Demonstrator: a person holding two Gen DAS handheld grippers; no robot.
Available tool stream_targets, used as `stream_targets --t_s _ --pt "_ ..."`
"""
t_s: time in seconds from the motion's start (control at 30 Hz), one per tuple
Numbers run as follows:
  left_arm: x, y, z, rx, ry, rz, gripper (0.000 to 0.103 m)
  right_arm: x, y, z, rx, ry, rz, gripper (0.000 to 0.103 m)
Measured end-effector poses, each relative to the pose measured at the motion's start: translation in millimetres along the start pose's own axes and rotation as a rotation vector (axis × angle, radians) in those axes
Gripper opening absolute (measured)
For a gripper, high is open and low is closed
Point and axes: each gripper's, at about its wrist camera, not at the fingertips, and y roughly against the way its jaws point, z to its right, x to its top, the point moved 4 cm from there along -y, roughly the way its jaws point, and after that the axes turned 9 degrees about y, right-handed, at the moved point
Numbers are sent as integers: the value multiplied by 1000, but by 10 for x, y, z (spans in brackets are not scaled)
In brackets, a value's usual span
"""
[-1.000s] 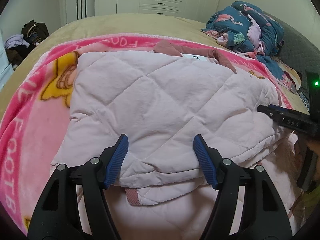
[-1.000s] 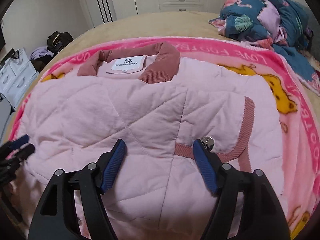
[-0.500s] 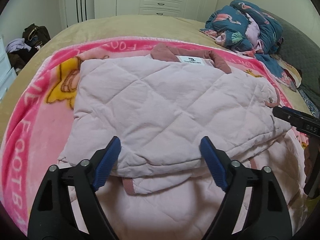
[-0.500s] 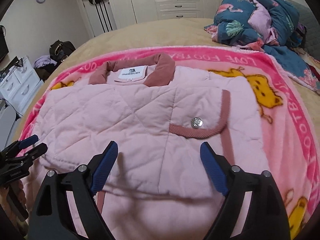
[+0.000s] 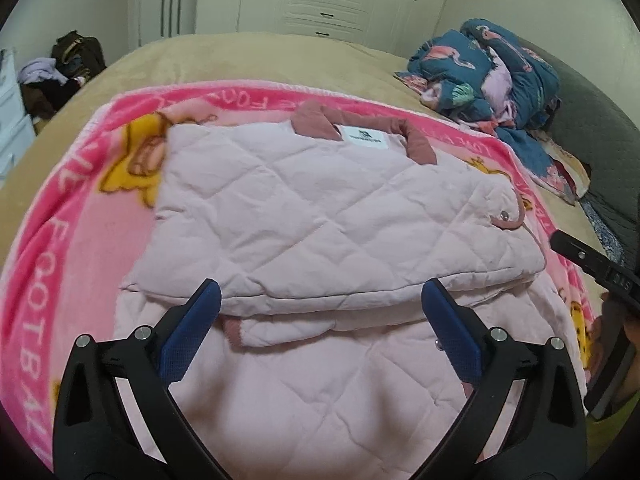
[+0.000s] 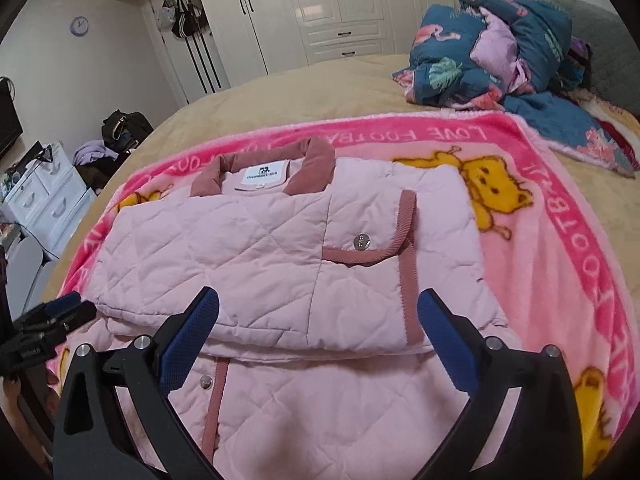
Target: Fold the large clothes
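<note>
A pale pink quilted jacket (image 5: 320,216) with a dusty-rose collar and white label lies folded on a pink cartoon blanket (image 5: 60,216); it also shows in the right wrist view (image 6: 256,256). Its sleeves and sides are folded in over the body, and the lower part spreads toward me. My left gripper (image 5: 320,332) is open and empty, hovering above the near part of the jacket. My right gripper (image 6: 316,332) is open and empty, also above the near part. The right gripper shows at the right edge of the left wrist view (image 5: 592,264).
The blanket covers a tan bed (image 6: 320,92). A heap of dark blue flamingo bedding (image 6: 500,48) lies at the far right. White wardrobes (image 6: 340,8) stand behind. A white drawer unit (image 6: 44,200) and a dark bag (image 6: 124,128) are off the bed's left side.
Both grippers have drawn back and up from the jacket, so more of the folded jacket and blanket shows. Both stay open. The jacket has not moved.
</note>
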Motion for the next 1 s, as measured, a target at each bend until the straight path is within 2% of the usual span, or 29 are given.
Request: stream_targets --t_s 0.13,0.57,1.0 --pt "23 187 -31 -9 23 28 94 -4 179 -20 -18 22 28 99" --pt "22 765 17 5 4 121 94 -39 713 -104 -8 27 101 99" --pt "-268 1150 114 51 -60 175 94 -214 1140 -256 8 52 145 99"
